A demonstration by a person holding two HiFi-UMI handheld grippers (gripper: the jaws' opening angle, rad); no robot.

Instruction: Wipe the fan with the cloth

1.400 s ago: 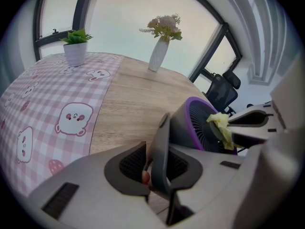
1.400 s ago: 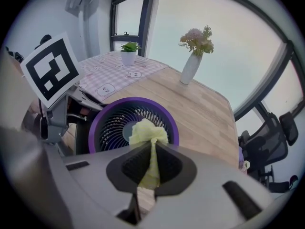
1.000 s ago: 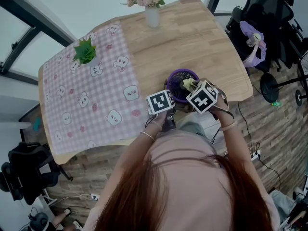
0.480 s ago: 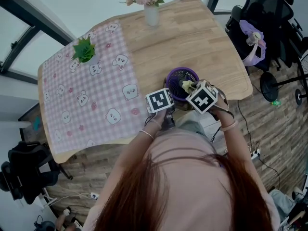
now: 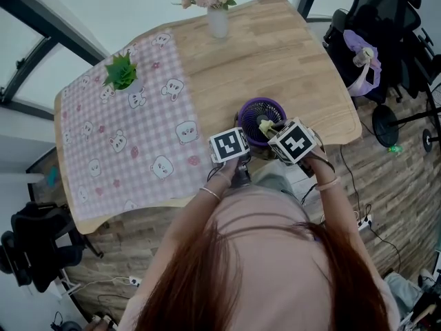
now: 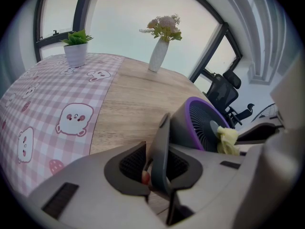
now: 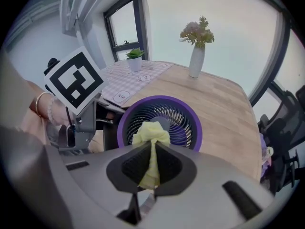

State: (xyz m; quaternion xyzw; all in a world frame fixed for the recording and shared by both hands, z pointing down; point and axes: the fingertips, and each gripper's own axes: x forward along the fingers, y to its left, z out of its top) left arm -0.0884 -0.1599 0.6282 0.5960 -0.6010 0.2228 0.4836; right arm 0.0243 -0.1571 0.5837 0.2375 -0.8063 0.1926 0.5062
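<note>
— Starting closest in: what do the grippers have?

— The right gripper [image 7: 151,168] has its jaws pinched on a pale yellow cloth [image 7: 151,136]. The bunched end pokes out past the tips and rests on the middle of the fan [image 7: 183,123]. The left gripper [image 6: 159,165] is clamped on a thin dark plate [image 6: 161,147] standing on edge just beside the fan's housing. I cannot tell whether that plate is part of the fan.

— How does the fan look?

— It is small and round, with a grey shell, a purple rim and a dark slatted grille. It tilts back, facing up toward the person.

— Where is it?

— It stands on bare wood near the front edge of the table [image 5: 296,61], just right of a pink checked tablecloth [image 5: 131,150] printed with little bears.

— And further off?

— A small potted plant [image 5: 121,73] stands on the tablecloth, and a white vase of flowers [image 5: 218,16] stands at the far edge. Big windows lie beyond.

— Do the views differ at all?

— Only the head view shows the brick-patterned floor [image 5: 386,198] and a black office chair [image 5: 386,26]. Only the right gripper view looks straight into the grille, while the left gripper view catches the fan side-on.
</note>
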